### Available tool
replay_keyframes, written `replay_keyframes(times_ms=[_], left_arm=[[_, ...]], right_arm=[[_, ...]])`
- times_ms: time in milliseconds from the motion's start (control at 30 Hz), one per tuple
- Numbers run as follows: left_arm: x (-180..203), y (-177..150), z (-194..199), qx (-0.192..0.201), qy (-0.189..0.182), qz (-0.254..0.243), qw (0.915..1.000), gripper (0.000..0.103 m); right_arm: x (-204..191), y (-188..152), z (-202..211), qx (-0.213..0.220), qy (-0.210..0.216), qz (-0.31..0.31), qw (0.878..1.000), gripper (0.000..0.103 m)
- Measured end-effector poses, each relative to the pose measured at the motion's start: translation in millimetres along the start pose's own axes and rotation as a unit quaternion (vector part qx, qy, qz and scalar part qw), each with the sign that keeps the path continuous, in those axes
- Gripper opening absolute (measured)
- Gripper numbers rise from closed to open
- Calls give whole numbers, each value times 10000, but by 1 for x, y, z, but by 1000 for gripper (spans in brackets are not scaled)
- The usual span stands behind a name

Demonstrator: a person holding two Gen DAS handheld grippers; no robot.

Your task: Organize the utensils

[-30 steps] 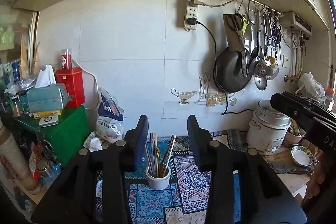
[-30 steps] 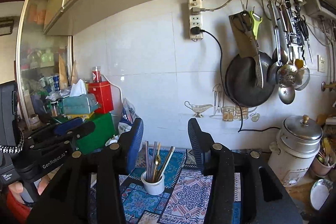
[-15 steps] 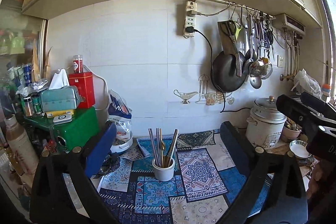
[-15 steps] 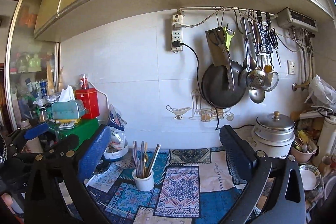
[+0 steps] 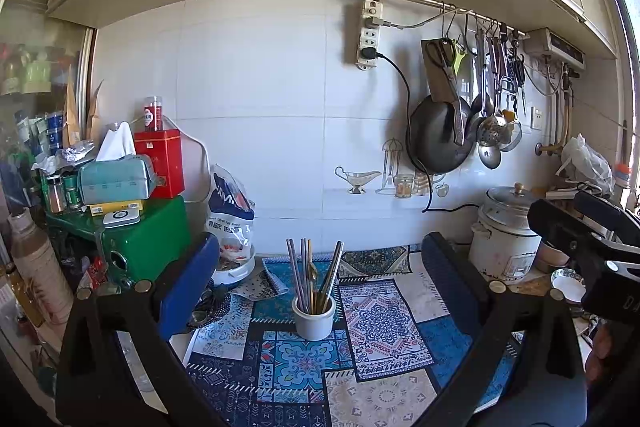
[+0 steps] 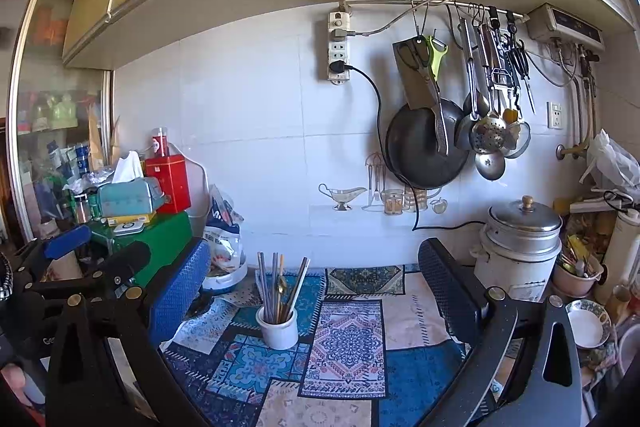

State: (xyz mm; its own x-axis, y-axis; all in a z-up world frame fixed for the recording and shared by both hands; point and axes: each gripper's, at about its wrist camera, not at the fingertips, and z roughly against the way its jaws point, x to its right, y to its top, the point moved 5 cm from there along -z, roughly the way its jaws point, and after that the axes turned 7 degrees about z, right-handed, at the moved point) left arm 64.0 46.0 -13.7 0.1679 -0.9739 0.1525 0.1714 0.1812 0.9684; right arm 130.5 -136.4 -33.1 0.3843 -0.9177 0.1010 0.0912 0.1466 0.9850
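Standing upright in a white cup (image 5: 314, 319), the utensils (image 5: 316, 277) lean against its rim, and the cup rests on a patterned mat (image 5: 372, 323) covering the surface. The left gripper (image 5: 320, 277) has its jaws spread wide with nothing between them; the cup sits beyond them, apart from both pads. The right gripper (image 6: 312, 283) is likewise spread wide and empty, the cup farther off, nearer its left pad. A rice cooker (image 6: 520, 247) stands to the right by the wall.
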Motion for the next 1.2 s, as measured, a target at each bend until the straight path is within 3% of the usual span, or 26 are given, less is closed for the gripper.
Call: replay_keyframes(times_ms=[1200], left_arm=[[-7,-1,-13,-84,-86,283,9995,102]], right_arm=[[-7,0,-10,-42,57,51,10000,103]])
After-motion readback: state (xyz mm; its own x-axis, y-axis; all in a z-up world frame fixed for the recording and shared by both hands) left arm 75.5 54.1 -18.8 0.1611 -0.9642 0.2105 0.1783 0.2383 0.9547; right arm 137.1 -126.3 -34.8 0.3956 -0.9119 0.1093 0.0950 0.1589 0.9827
